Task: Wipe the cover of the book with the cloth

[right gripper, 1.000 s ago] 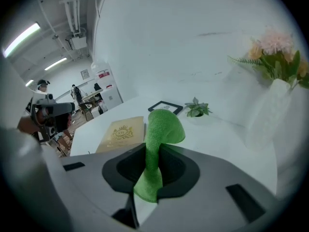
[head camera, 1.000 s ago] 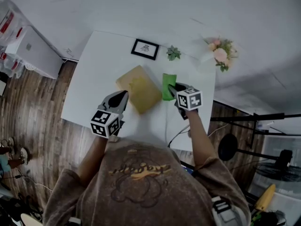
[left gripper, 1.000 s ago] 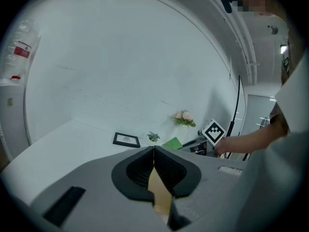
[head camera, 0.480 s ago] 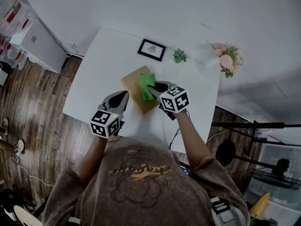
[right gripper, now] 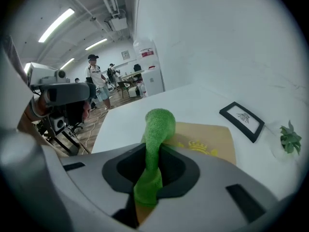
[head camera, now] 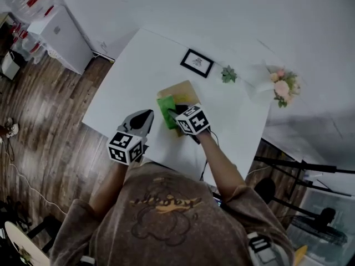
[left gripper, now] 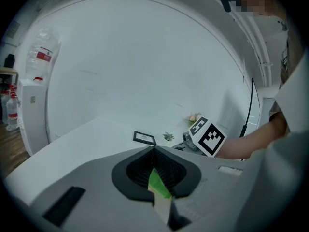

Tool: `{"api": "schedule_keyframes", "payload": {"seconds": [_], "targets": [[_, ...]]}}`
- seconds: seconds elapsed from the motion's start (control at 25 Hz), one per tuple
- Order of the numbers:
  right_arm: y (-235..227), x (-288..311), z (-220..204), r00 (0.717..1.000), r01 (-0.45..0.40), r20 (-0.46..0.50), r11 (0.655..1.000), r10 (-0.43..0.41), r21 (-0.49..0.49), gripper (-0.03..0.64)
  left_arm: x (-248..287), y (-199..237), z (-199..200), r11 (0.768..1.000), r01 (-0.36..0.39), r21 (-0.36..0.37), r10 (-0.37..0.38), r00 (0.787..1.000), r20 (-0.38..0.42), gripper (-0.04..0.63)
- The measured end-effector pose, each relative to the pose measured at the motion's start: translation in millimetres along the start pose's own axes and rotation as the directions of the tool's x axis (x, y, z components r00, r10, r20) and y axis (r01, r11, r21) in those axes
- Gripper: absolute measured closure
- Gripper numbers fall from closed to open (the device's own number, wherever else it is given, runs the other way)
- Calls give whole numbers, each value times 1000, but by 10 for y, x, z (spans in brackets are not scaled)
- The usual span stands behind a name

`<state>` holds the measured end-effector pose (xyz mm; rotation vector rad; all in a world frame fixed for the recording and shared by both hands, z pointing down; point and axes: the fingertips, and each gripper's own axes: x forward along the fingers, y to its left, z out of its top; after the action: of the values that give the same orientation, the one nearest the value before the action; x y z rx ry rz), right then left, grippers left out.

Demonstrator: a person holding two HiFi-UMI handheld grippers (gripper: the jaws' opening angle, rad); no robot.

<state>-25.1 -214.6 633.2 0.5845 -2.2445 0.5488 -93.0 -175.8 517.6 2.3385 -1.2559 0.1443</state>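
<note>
A tan book [head camera: 180, 93] with a gold emblem lies on the white table [head camera: 133, 76]. My right gripper [head camera: 173, 111] is shut on a green cloth [head camera: 165, 110], which rests on the near left part of the cover. In the right gripper view the cloth [right gripper: 155, 129] rises from between the jaws of the right gripper [right gripper: 153, 153] and folds over onto the book [right gripper: 215, 140]. My left gripper [head camera: 144, 119] hovers left of the book, near the table's front edge. In its own view the left gripper [left gripper: 153, 150] has its tips touching and nothing held.
A black picture frame [head camera: 197, 63], a small green plant [head camera: 228, 74] and a bunch of pink flowers [head camera: 284, 87] stand along the table's far side. A white cabinet [head camera: 61, 32] stands on the wooden floor at the left. People stand far off [right gripper: 96, 79].
My right gripper has carried the green cloth leftward, from beside the book's right edge onto its cover. The left gripper has stayed where it was.
</note>
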Motion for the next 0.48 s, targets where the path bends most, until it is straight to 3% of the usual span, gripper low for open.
{"api": "schedule_keyframes", "payload": {"seconds": [0.48], "targets": [[-363,-65,-118,996,85,-3,995,-85,60,548,68,-56,-40,1000,17,2,-17,1000,-11,591]]}}
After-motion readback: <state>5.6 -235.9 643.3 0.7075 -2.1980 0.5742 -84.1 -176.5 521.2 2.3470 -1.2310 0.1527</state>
